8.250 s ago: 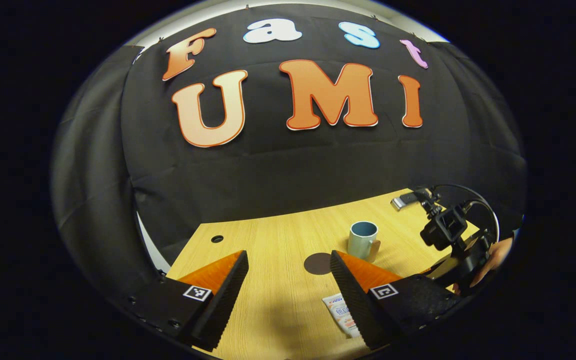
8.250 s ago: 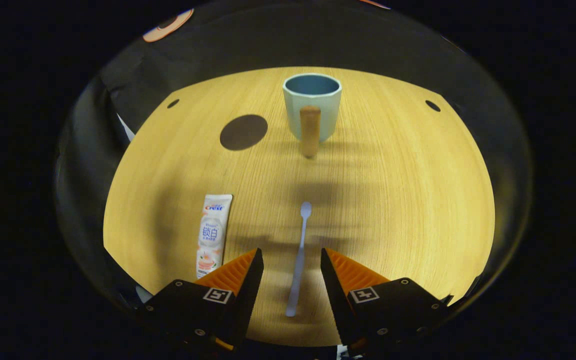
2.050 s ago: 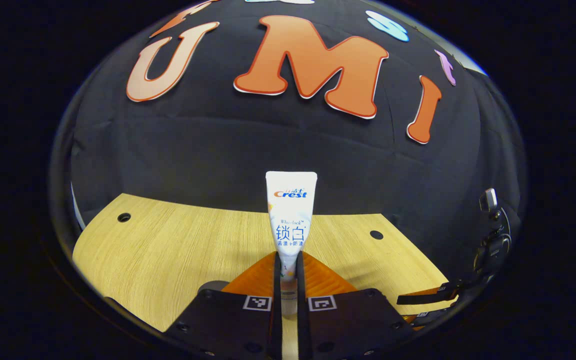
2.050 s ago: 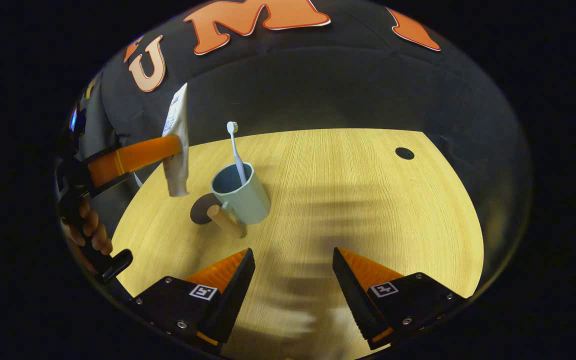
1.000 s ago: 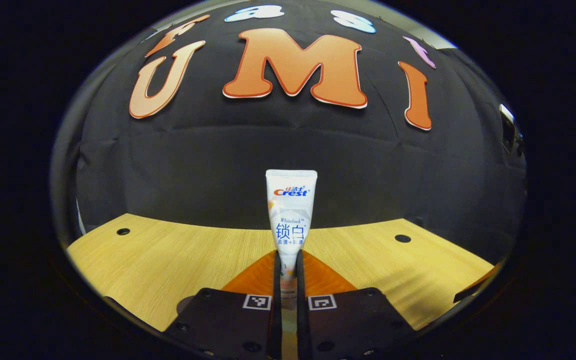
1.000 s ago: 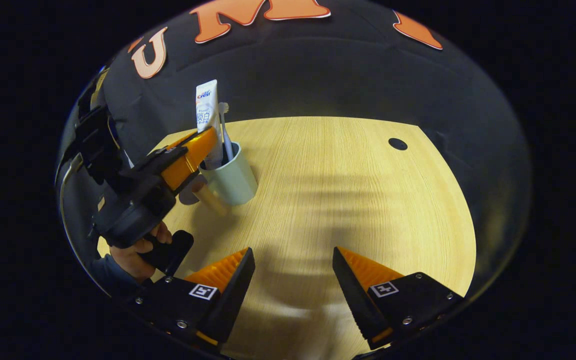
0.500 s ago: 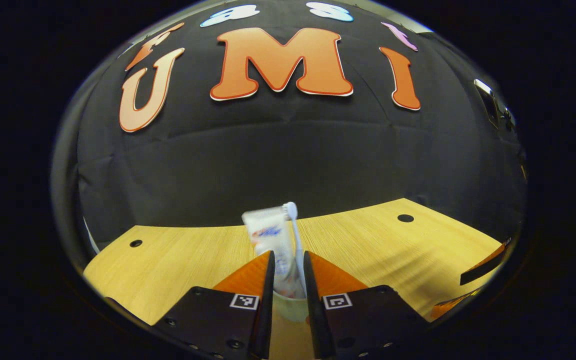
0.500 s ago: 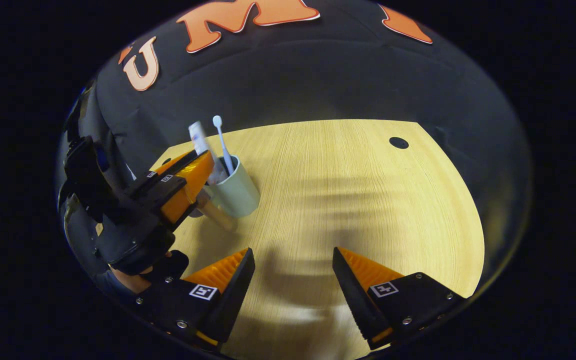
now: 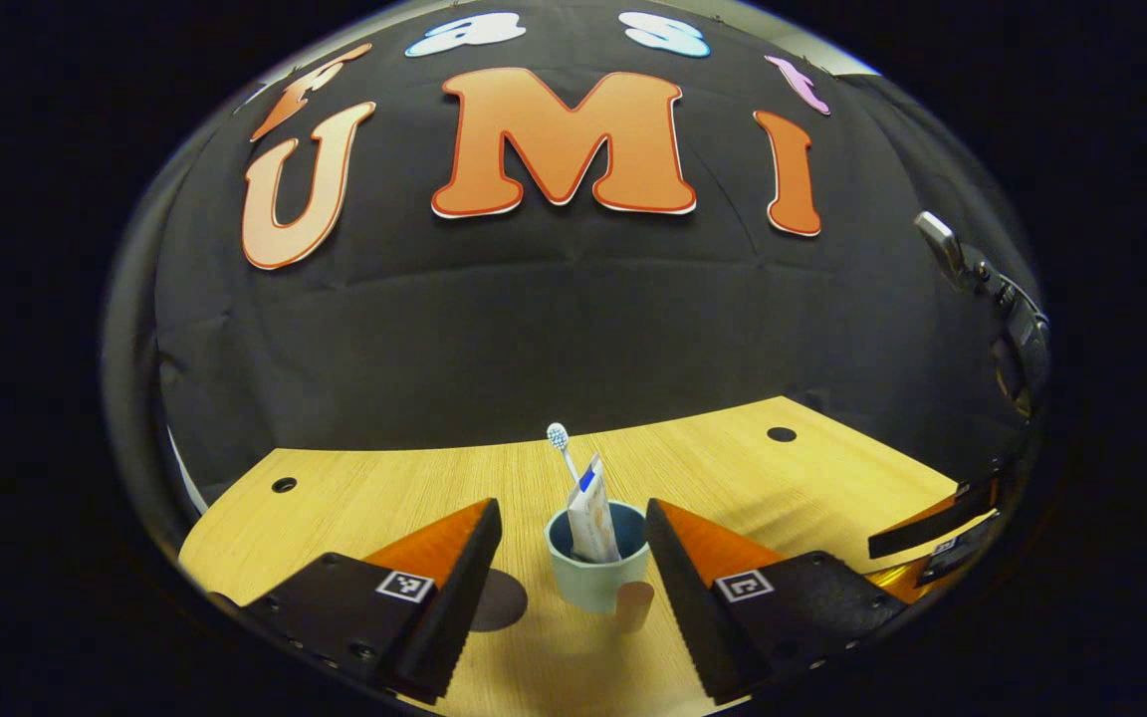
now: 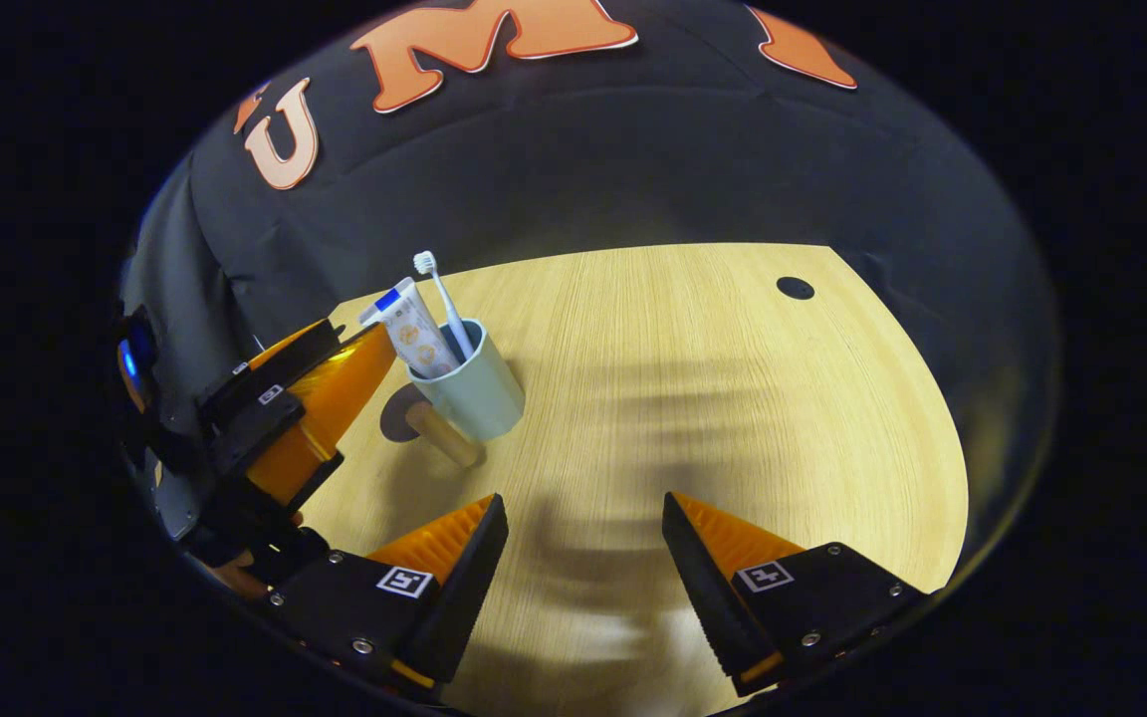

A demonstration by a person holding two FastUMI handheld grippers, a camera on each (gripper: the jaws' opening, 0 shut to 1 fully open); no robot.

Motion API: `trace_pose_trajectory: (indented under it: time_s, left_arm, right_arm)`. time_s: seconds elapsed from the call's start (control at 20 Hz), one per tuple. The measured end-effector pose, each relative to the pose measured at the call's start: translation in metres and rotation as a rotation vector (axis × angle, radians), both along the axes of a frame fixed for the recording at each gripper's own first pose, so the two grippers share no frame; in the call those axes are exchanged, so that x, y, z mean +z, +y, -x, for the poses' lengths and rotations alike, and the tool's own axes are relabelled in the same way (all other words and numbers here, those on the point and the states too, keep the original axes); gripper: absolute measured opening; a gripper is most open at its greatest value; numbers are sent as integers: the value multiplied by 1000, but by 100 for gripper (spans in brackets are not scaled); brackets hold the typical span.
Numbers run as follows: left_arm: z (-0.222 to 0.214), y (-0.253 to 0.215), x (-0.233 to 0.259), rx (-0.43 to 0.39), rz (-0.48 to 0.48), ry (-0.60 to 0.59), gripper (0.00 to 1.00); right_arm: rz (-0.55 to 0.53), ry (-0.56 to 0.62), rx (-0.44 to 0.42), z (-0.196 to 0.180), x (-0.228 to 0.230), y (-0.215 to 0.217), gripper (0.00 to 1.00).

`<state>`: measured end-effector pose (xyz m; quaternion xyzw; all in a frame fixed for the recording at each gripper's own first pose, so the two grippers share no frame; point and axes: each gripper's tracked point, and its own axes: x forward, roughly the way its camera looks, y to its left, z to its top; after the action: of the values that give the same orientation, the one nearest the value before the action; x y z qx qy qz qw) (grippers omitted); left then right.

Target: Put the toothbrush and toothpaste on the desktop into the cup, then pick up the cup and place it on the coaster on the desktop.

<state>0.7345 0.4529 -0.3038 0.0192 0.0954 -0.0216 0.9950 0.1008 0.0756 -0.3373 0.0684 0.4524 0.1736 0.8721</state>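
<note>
The cup [image 9: 595, 573] stands on the wooden desktop [image 9: 354, 498] just ahead of the left gripper [image 9: 572, 558], framed by its two fingers, which are spread wide and grip nothing. Inside the cup the toothpaste tube [image 9: 593, 523] leans against the rim, and the toothbrush [image 9: 564, 450] stands beside it, bristles up. The dark round coaster [image 9: 499, 600] lies just left of the cup, partly behind the left finger — the cup is not on it.

The right gripper view takes in the whole scene from the side: the cup with its wooden handle [image 10: 442, 434] pointing toward the camera, and the left gripper tilted down beside the cup. The right gripper [image 10: 583, 553] hovers well back over bare desktop, jaws apart and empty.
</note>
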Motion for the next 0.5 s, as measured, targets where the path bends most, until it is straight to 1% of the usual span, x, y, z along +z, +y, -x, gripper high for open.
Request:
trace_pose_trajectory:
  time_s: [0.15, 0.25, 0.35, 0.5]
  left_arm:
    - [18, 9, 15, -2, 9, -3, 95]
    - [30, 18, 21, 9, 27, 12, 96]
    - [41, 33, 31, 41, 39, 23, 96]
    - [61, 62, 49, 115, 29, 30, 96]
  right_arm:
    - [-5, 9, 9, 5, 3, 8, 95]
    - [-18, 11, 13, 6, 7, 18, 95]
    - [-24, 8, 25, 5, 13, 29, 95]
    - [-22, -23, 69, -1, 27, 51, 95]
